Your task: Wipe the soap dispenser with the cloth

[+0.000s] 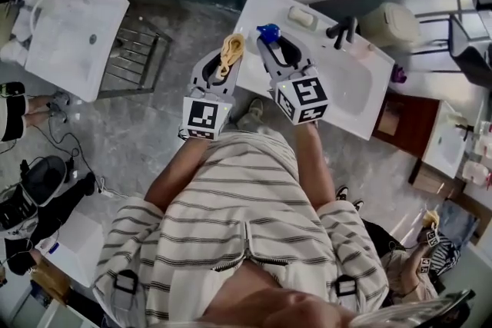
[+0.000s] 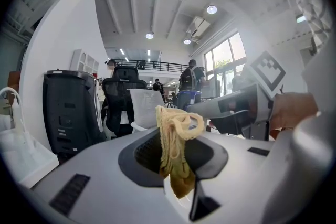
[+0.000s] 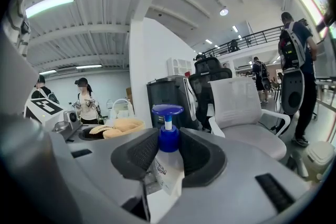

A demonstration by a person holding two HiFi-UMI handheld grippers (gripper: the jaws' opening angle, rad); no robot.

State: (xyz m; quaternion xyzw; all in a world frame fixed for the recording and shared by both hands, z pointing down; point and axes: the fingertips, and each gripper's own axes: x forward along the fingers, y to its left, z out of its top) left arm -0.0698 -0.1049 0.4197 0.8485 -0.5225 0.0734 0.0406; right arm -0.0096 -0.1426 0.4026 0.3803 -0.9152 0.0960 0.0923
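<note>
A soap dispenser point(image 3: 167, 157) with a clear body and a blue pump head point(image 1: 268, 32) stands upright between the jaws of my right gripper point(image 3: 169, 152), which is shut on it. My left gripper point(image 2: 173, 152) is shut on a crumpled yellow cloth point(image 2: 175, 149), whose folds hang out in front of the jaws. In the head view the left gripper point(image 1: 221, 65) with the cloth point(image 1: 231, 51) and the right gripper point(image 1: 280, 51) are held side by side, close together, above the near left corner of a white washbasin point(image 1: 361, 84). The cloth and the dispenser are apart.
A bar of soap point(image 1: 302, 17) and a black tap point(image 1: 342, 30) sit on the washbasin's far rim. A second white basin point(image 1: 73, 42) and a metal rack point(image 1: 134, 57) lie to the left. A white office chair point(image 3: 252, 113) stands behind the washbasin; people stand around the room.
</note>
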